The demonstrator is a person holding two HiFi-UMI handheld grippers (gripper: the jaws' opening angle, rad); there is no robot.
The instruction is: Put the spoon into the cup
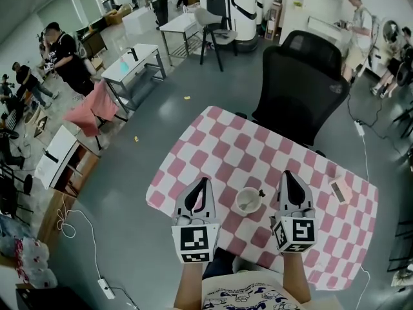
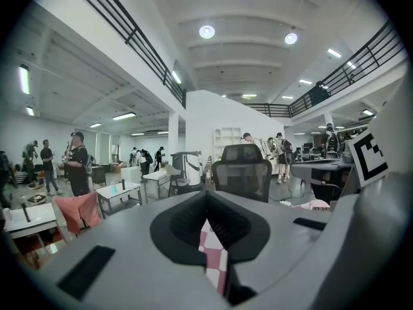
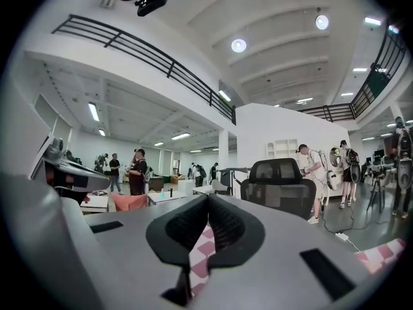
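The left gripper and right gripper are both pinched together, empty, flanking the small white cup. The dark-handled spoon apparently sits inside it, so nothing needs holding.

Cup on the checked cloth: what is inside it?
The cup holds the spoon, whose dark handle pokes over the far right rim. The spoon's lower end, down inside the cup, cannot be made out. Any other contents are too small to tell.
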